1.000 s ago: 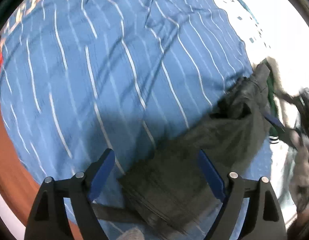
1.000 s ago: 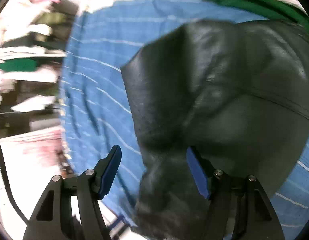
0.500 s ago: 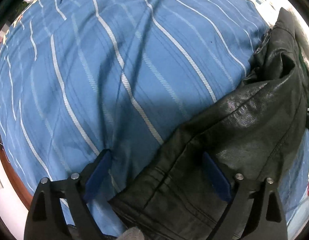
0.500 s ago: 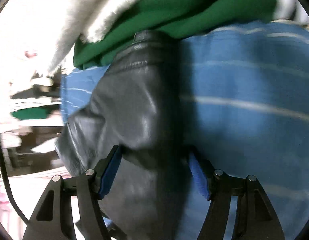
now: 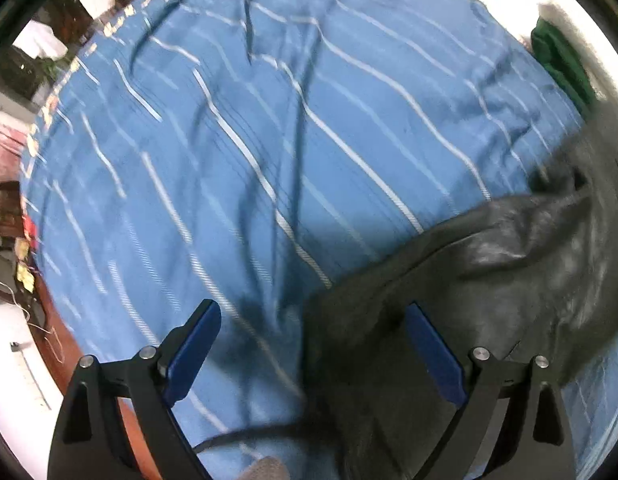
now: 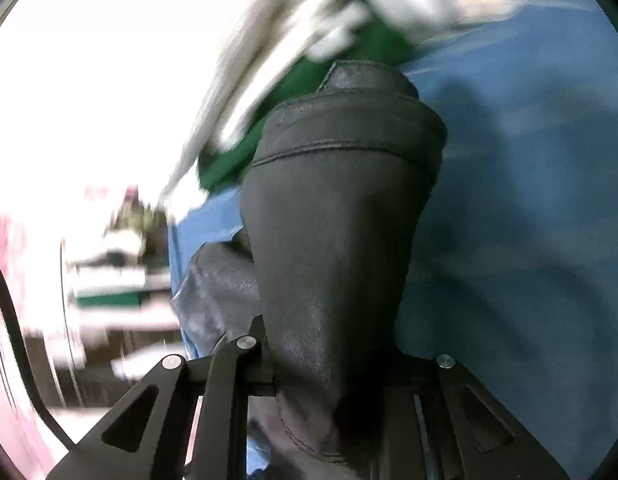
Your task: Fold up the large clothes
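In the left wrist view, a wooden bed edge (image 5: 53,344) showed at the far left, and a blue sheet with white stripes (image 5: 269,128) covered most of the scene. The left gripper (image 5: 313,350) pointed down over it with its blue pads (image 5: 191,350) wide apart, having just widened a little, and nothing was pinched. The near corner of the black leather jacket (image 5: 489,280) lay between the pads without either pressing on it; the rest of the jacket spread over the sheet to the right. A green garment (image 5: 561,60) lay at the far right edge.

In the right wrist view, blurred room clutter filled the left. The right gripper (image 6: 329,360) had just closed, and its jaws were clamped on a fold of the black leather jacket (image 6: 341,200), which bulged up from the jaws and hid the pads. Green cloth (image 6: 293,92) lay beyond the jacket, and the blue sheet (image 6: 529,200) stretched to the right.
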`<state>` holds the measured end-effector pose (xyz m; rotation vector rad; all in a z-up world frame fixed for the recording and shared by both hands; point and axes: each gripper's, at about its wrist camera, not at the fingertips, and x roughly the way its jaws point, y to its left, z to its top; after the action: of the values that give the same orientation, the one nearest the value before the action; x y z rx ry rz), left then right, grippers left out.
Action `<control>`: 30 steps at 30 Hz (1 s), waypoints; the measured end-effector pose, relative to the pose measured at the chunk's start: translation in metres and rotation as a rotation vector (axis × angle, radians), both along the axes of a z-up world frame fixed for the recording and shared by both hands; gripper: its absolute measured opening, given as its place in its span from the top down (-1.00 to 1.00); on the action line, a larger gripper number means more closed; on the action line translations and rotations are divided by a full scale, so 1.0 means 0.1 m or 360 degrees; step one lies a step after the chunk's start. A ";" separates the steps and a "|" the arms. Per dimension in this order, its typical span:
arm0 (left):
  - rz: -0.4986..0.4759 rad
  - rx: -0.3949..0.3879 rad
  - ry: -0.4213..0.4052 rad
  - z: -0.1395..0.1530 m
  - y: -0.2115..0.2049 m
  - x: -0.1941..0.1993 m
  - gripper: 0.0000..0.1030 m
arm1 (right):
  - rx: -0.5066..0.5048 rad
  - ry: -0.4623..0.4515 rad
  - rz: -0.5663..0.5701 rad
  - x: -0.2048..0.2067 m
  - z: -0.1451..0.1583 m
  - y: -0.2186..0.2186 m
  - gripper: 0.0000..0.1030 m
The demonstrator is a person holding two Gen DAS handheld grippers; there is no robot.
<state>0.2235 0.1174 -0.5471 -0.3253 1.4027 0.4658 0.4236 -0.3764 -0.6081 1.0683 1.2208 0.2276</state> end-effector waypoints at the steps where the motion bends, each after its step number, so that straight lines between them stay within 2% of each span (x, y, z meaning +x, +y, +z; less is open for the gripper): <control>1: -0.0013 0.0011 -0.0010 0.06 -0.03 0.00 -0.86 | -0.0033 0.0057 -0.0107 -0.30 0.06 -0.26 0.64; 2: -0.0026 0.0016 -0.0015 0.10 -0.06 0.00 -0.86 | -0.0080 0.0122 -0.0193 -0.61 0.10 -0.50 0.64; 4: -0.0062 0.0027 -0.0005 0.13 -0.17 0.00 -0.86 | -0.0176 0.0246 -0.0317 -1.19 0.17 -0.70 0.63; 7: -0.0085 0.0046 0.0031 0.00 -0.33 -0.07 -0.86 | -0.0260 0.0455 -0.0397 -1.88 0.10 -1.05 0.59; 10: -0.0055 0.0124 0.0027 -0.24 -0.33 -0.10 -0.88 | -0.0316 0.0628 -0.0361 -2.19 -0.12 -1.19 0.18; 12: -0.0037 0.0138 0.0013 -0.37 -0.22 -0.20 -1.00 | -0.0366 0.0663 -0.0374 -2.31 -0.10 -1.21 -0.42; 14: -0.0026 0.0066 -0.0012 -0.51 -0.11 -0.23 -1.00 | -0.0570 0.0624 -0.0336 -2.36 0.15 -1.32 -0.47; 16: -0.0022 0.0016 -0.0056 -0.57 -0.04 -0.23 -1.00 | -0.0810 0.0553 -0.0269 -2.31 0.49 -1.30 -0.47; 18: -0.0031 -0.0020 -0.0102 -0.59 0.02 -0.25 -1.00 | -0.0922 0.0431 -0.0158 -2.13 0.80 -1.17 -0.47; 20: -0.0040 -0.0041 -0.0128 -0.59 0.08 -0.29 -1.00 | -0.0899 0.0303 0.0033 -1.86 0.94 -0.92 -0.47; 22: -0.0050 -0.0064 -0.0119 -0.60 0.20 -0.31 -1.00 | -0.0820 0.0174 0.0261 -1.47 0.94 -0.58 -0.43; 23: -0.0034 -0.0080 -0.0096 -0.58 0.23 -0.31 -1.00 | -0.0800 0.0157 0.0332 -1.35 0.90 -0.45 -0.35; 24: -0.0019 -0.0086 -0.0079 -0.53 0.21 -0.34 -1.00 | -0.0751 0.0139 0.0408 -1.18 0.82 -0.30 -0.11; 26: 0.0016 -0.0035 -0.0058 -0.39 0.27 -0.33 -1.00 | -0.0773 0.0150 0.0498 -0.82 0.58 -0.04 0.06; 28: 0.0012 0.0068 -0.0084 -0.16 0.22 -0.32 -1.00 | -0.0918 0.0272 0.0523 -0.58 0.23 0.00 0.10; 30: -0.0020 0.0172 -0.0102 0.06 0.16 -0.31 -1.00 | -0.0961 0.0373 0.0546 -0.39 -0.11 0.03 0.08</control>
<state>0.1925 0.1332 -0.5409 -0.2416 1.3113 0.5148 0.3849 -0.3738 -0.6188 0.3643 1.5521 -0.0137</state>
